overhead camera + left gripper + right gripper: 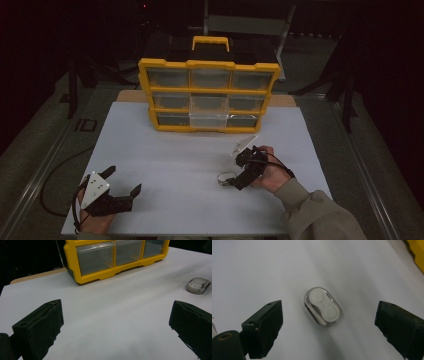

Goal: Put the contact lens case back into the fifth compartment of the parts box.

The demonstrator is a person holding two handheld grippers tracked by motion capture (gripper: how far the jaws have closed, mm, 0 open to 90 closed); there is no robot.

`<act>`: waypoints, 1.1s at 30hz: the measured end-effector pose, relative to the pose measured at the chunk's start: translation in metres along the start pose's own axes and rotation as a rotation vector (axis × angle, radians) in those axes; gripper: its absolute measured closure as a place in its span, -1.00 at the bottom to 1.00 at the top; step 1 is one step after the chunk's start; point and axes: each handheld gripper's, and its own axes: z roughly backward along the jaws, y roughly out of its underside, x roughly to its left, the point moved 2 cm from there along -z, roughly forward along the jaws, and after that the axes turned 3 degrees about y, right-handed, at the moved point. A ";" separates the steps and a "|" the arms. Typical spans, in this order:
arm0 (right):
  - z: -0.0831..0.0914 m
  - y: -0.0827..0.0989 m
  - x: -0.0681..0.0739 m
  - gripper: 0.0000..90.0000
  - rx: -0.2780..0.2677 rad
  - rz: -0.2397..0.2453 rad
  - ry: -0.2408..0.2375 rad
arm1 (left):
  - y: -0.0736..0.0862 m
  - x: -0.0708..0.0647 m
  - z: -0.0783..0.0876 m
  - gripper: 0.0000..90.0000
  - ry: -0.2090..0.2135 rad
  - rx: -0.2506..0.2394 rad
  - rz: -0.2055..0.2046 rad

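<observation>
My right gripper (231, 181) is hanging over the case (226, 178), a little clear oval thing with two round white wells, lying flat on the white sheet (175, 165). Jaws spread wide, one either side of it, neither touching. In the right gripper view the case (322, 306) sits smack between the jaws with bare sheet all round it, so plenty of room there.

Left gripper (122, 187) is near the sheet's near-left corner, jaws also wide apart, nothing between them. From its view (115, 325) the case (198, 285) is off to the right, well apart, looking like a shiny grey lump.

The organizer (209, 95), yellow frame with clear drawers, stands at the far edge of the sheet, well away from both grippers. The whole middle of the sheet between it and me is open. The case is right of centre on the near half, still comfortably in from the right edge. The left gripper is close to the near edge.

Hard bits: the room's dark, so I can't tell what's in the drawers. In the high view my right hand (272, 170) and gripper cover part of the case. The organizer is cut off at the top in the left gripper view.
</observation>
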 end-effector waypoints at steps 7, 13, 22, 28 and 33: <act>-0.006 -0.010 -0.001 -0.82 0.026 0.045 -0.027 | 0.000 0.000 0.000 -1.00 0.002 0.001 0.001; -0.016 -0.009 -0.002 -0.79 0.054 0.086 -0.032 | 0.000 0.000 0.000 -1.00 0.004 0.003 0.001; -0.034 -0.009 -0.001 -0.68 0.100 0.149 -0.073 | 0.001 0.000 -0.001 -1.00 0.006 0.005 0.003; -0.044 -0.011 0.002 -0.55 0.113 0.176 -0.099 | 0.001 0.000 -0.001 -1.00 0.007 0.006 0.003; -0.055 -0.011 0.001 -0.46 0.122 0.189 -0.120 | 0.001 0.000 -0.002 -1.00 0.008 0.009 0.002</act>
